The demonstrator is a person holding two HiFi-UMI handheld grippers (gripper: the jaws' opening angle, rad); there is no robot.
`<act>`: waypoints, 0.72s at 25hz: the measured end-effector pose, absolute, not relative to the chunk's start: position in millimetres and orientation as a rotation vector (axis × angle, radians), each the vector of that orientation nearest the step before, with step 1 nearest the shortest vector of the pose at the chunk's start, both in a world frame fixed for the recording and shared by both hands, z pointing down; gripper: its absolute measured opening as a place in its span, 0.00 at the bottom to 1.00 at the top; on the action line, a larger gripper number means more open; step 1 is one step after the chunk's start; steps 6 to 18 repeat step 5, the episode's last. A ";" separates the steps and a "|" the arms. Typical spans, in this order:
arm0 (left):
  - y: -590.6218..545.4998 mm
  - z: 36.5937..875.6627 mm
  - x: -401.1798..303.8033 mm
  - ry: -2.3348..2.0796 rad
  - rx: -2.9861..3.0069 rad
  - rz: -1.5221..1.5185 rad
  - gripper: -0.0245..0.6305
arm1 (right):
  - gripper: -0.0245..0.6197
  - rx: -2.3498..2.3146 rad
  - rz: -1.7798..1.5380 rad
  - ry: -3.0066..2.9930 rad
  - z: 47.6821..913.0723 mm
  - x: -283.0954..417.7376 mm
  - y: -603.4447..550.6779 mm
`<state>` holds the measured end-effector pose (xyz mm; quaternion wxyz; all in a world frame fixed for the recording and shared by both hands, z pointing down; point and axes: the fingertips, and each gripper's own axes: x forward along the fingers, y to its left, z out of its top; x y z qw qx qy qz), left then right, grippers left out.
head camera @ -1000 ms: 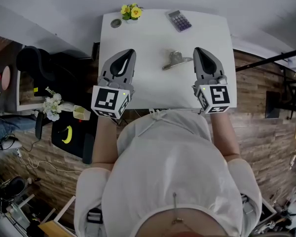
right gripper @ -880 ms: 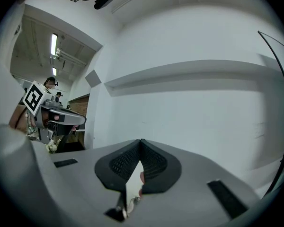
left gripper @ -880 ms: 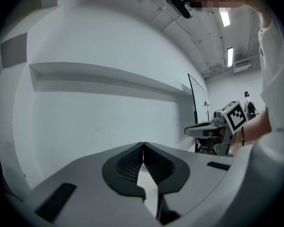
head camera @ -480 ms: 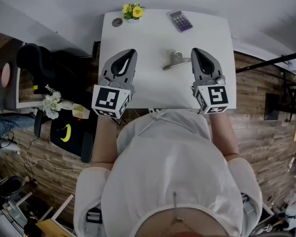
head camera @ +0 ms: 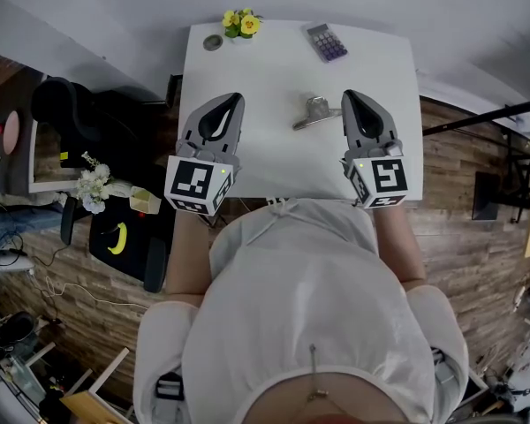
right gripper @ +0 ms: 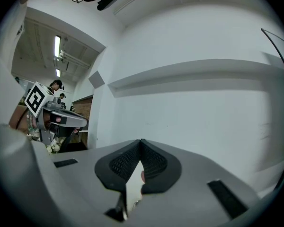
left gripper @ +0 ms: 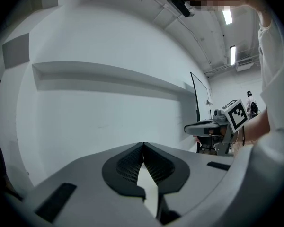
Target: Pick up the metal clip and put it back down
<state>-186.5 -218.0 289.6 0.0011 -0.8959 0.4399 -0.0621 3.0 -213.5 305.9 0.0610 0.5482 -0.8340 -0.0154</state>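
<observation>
The metal clip point(head camera: 315, 112) lies on the white table point(head camera: 274, 69) near its middle, silvery with a long handle. My right gripper point(head camera: 351, 94) is held just right of the clip, apart from it, jaws shut with nothing between them. My left gripper point(head camera: 233, 98) hovers over the table's left side, well left of the clip, and it is shut and empty too. In the left gripper view the shut jaws point(left gripper: 143, 145) face a white wall, and the right gripper point(left gripper: 208, 125) shows at the right. The right gripper view shows its closed jaws point(right gripper: 141, 142); the clip is hidden there.
A small pot of yellow flowers point(head camera: 242, 24), a round grey disc point(head camera: 213, 42) and a calculator point(head camera: 326, 41) sit along the table's far edge. Left of the table stand a dark chair point(head camera: 57, 106) and clutter on a wooden floor point(head camera: 459, 193).
The right gripper has edged slightly left toward the clip. The left gripper and the clip have stayed put.
</observation>
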 end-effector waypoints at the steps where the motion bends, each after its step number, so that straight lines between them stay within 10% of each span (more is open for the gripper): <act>1: -218.2 290.0 -186.6 1.382 -2.814 -0.195 0.07 | 0.04 1.659 -0.041 -2.523 306.4 3.3 -213.9; 18: -218.9 291.9 -186.4 1.384 -2.811 -0.210 0.07 | 0.04 1.664 -0.011 -2.521 310.4 5.1 -215.7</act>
